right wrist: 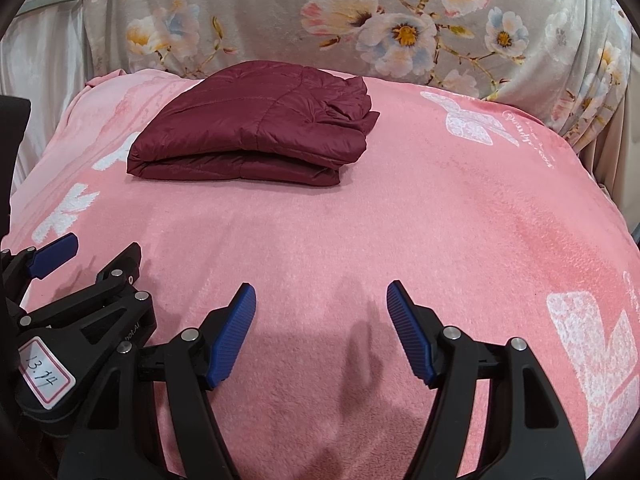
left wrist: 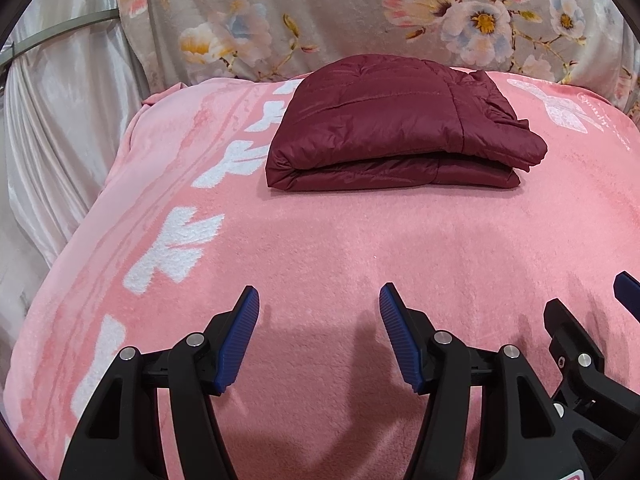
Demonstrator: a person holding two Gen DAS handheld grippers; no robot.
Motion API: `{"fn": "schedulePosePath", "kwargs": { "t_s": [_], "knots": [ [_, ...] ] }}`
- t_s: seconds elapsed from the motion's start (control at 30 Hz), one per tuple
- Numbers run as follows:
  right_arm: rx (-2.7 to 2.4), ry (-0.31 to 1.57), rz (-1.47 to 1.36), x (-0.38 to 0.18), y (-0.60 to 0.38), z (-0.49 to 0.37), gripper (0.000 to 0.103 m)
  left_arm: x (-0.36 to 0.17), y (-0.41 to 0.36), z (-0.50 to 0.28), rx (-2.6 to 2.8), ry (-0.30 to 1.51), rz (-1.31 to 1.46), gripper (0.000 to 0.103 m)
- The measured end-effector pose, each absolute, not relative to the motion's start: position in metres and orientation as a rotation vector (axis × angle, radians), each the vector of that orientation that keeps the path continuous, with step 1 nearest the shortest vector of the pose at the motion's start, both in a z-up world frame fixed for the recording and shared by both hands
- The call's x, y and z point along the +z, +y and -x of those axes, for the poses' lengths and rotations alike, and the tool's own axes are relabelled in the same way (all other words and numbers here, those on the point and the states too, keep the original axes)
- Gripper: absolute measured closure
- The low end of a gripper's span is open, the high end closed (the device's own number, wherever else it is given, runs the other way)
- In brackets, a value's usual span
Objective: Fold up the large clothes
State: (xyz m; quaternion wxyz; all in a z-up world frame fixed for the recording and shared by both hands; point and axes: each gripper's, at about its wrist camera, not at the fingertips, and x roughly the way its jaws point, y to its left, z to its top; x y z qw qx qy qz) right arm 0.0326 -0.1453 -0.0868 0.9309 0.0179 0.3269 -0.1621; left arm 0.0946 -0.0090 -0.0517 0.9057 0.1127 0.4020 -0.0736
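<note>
A dark red quilted jacket (left wrist: 396,128) lies folded into a thick rectangle on the far part of the pink blanket (left wrist: 320,240); in the right wrist view the jacket (right wrist: 256,128) sits far left of centre. My left gripper (left wrist: 319,292) hovers open over bare blanket near the front, well short of the jacket, nothing between its blue pads. My right gripper (right wrist: 321,290) is open too, beside the left one, and holds nothing. The left gripper (right wrist: 92,256) shows at the lower left of the right wrist view, and part of the right gripper (left wrist: 592,300) at the right edge of the left wrist view.
A grey floral blanket (left wrist: 360,20) stands up behind the pink one. Pale satin curtain (left wrist: 60,120) hangs at the left. The pink blanket drops off at its left and right edges. White butterfly prints (right wrist: 468,120) mark it.
</note>
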Motion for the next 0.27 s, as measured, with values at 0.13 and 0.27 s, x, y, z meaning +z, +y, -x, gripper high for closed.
{"fn": "schedulePosePath", "kwargs": {
  "t_s": [0.13,0.27],
  "knots": [
    [-0.33,0.669,-0.036,-0.0868,-0.1429,-0.0337,0.037,-0.0535,-0.0096,-0.0938,-0.145,0.836,-0.231,0.043],
    [-0.33,0.67,-0.035,-0.087,-0.1423,-0.034,0.037,-0.0539,-0.0096,-0.094,-0.144,0.836,-0.228,0.043]
  ]
}}
